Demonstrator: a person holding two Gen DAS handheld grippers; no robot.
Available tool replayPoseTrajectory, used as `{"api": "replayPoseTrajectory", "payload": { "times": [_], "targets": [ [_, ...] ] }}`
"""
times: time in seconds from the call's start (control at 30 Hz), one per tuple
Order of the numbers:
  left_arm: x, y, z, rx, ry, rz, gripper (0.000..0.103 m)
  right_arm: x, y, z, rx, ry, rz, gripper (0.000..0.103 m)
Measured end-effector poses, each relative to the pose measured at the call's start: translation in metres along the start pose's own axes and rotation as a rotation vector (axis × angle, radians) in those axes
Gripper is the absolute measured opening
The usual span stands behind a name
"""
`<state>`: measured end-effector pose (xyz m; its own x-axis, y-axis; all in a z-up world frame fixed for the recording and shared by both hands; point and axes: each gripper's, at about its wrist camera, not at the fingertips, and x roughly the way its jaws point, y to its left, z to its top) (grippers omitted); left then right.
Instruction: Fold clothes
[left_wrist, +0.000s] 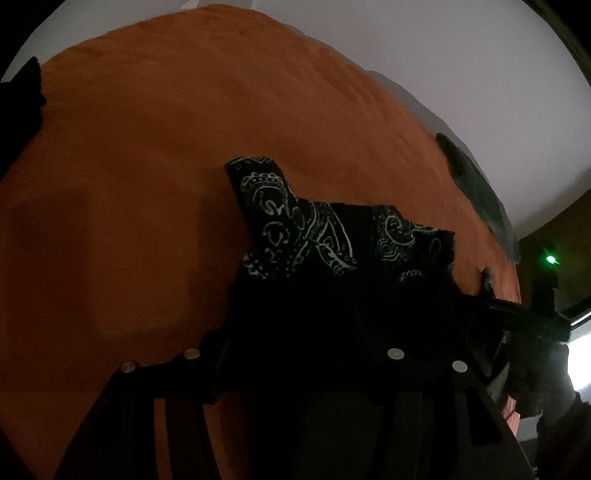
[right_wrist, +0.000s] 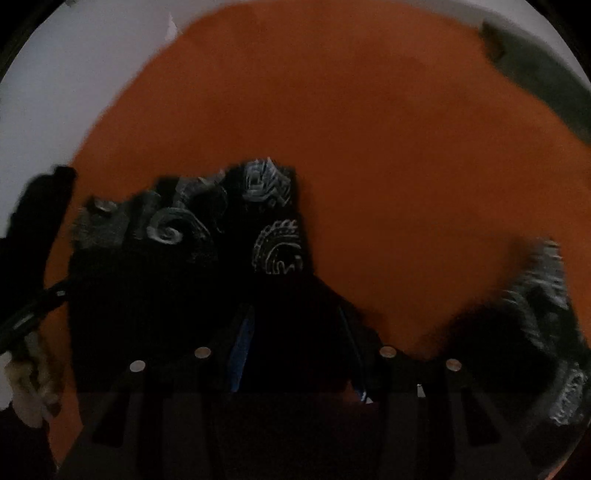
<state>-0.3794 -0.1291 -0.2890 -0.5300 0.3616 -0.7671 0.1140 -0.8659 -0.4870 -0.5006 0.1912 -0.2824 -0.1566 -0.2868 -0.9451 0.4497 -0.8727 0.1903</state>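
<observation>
**Both grippers bunch the patterned cloth over the orange spread**

The left gripper (left_wrist: 332, 295) has a wad of the black patterned garment (left_wrist: 314, 229) rising from between its fingers; the tips are buried in dark cloth, so it looks clamped on an edge, though the light is too poor to see the pads. Beyond the fingers lies the orange bedspread (left_wrist: 147, 147), with a grey cloth (left_wrist: 476, 188) far off to their right.

The right gripper (right_wrist: 295, 325) has the same garment (right_wrist: 266, 221) heaped between and to the left of its fingers, blue pads just showing beside the cloth, so I judge it pinching fabric too. More of the print trails off to the right of the fingers. Holding two points apart like this suits lifting an edge taut so it can be laid over cleanly.
</observation>
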Motion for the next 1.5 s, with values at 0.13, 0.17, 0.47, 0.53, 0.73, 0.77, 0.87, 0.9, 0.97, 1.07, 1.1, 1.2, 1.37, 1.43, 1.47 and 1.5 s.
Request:
{"api": "replayPoseTrajectory", "payload": {
  "times": [0.13,0.17,0.47,0.53,0.73,0.77,0.87,0.9,0.97,1.07,1.1,1.2,1.37,1.43,1.47,1.5],
  "targets": [
    [-0.002,0.007,0.0,-0.019,-0.019,-0.038,0.055,-0.013,-0.004,0.005,0.043,-0.084,0.041,0.003],
    [-0.002,0.009,0.001,-0.023,-0.024,-0.048,0.055,-0.028,-0.008,0.004,0.068,-0.136,0.092,0.003],
    [-0.007,0.025,0.0,-0.082,-0.063,-0.135,0.054,-0.036,-0.121,0.002,0.48,-0.2,0.611,0.005],
    [-0.008,0.024,0.0,-0.079,-0.062,-0.134,0.054,-0.014,-0.141,-0.001,0.534,-0.137,0.513,0.01],
    [-0.007,0.014,0.012,-0.04,-0.035,-0.117,0.054,-0.052,-0.124,0.003,0.304,-0.275,0.201,0.048],
    [-0.001,0.01,0.013,-0.039,-0.03,-0.109,0.054,-0.063,-0.112,0.003,0.249,-0.292,0.182,0.066],
    [0.016,-0.003,0.019,-0.034,-0.017,-0.088,0.054,-0.073,-0.074,0.001,0.108,-0.231,0.096,0.071],
    [0.018,-0.009,0.018,-0.016,-0.025,-0.06,0.045,-0.069,-0.06,0.001,0.065,-0.192,0.06,0.07],
    [0.021,-0.017,0.016,0.013,-0.038,-0.01,0.004,-0.047,-0.043,-0.003,0.022,-0.079,-0.005,0.028],
    [0.013,-0.018,0.016,-0.015,-0.08,-0.001,0.003,-0.028,-0.051,-0.006,0.054,0.002,-0.019,0.001],
    [0.007,-0.018,0.017,-0.017,-0.102,-0.002,0.003,-0.038,-0.059,-0.007,0.092,-0.045,0.026,0.001],
    [-0.002,-0.012,0.02,-0.027,-0.121,-0.002,0.003,-0.072,-0.084,-0.017,0.188,-0.187,0.186,0.001],
    [-0.006,0.002,0.023,-0.047,-0.11,0.002,0.003,-0.069,-0.114,-0.031,0.163,-0.242,0.062,0.0],
    [-0.004,0.002,0.023,-0.062,-0.088,-0.045,0.005,-0.059,-0.118,-0.03,0.181,-0.201,0.085,0.001],
    [-0.004,0.002,0.024,-0.068,-0.087,-0.065,0.012,-0.058,-0.12,-0.03,0.191,-0.193,0.103,0.004],
    [-0.004,0.003,0.026,-0.078,-0.08,-0.099,0.029,-0.063,-0.118,-0.026,0.195,-0.207,0.136,0.006]
  ]
}}
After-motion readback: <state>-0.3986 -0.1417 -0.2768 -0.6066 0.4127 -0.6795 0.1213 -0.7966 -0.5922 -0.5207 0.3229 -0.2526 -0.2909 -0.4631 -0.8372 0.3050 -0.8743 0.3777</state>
